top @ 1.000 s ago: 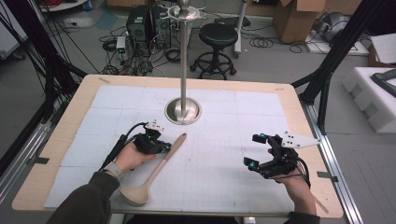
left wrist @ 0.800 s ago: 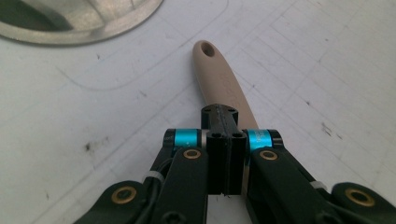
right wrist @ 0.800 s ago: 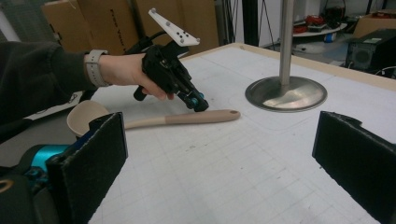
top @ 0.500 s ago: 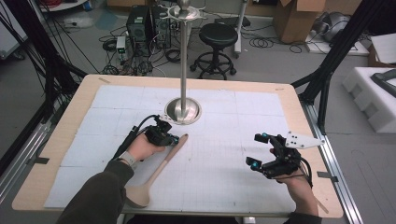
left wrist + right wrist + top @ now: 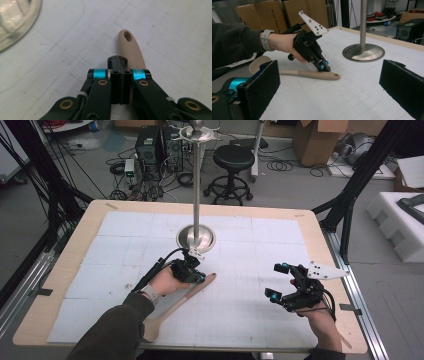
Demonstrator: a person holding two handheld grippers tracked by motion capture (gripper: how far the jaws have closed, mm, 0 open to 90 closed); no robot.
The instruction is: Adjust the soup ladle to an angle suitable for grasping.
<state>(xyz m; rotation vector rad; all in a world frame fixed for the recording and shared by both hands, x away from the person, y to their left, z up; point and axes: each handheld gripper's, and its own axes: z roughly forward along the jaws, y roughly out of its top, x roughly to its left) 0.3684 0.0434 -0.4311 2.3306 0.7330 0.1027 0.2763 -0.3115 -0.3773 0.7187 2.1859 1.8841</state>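
- my right gripper (image 5: pixel 283 281) hangs nearest me at the right of the desk (image 5: pixel 75 255), jaws spread wide with nothing between them; in the right gripper view its two black pads (image 5: pixel 263 87) stand far apart at either edge.
- the wooden spoon (image 5: pixel 175 307) lies flat on the white gridded mat (image 5: pixel 260 245) left of centre, bowl toward me near the front edge, handle running away and to the right, its holed end (image 5: pixel 128 36) farthest out.
- my left gripper (image 5: pixel 196 276) is down on that handle near the holed end, tilted nose-down; its jaws are pressed together, and in the left gripper view they sit shut right over the handle, tip touching or just above it, i cannot tell which.
- my left hand (image 5: pixel 162 281) and watch strap sit just behind it.
- beyond, a steel stand (image 5: pixel 196 239) with a round base and upright pole rises mid-desk, just past the left gripper.
- farthest, a black stool (image 5: pixel 232 157) stands on the floor.
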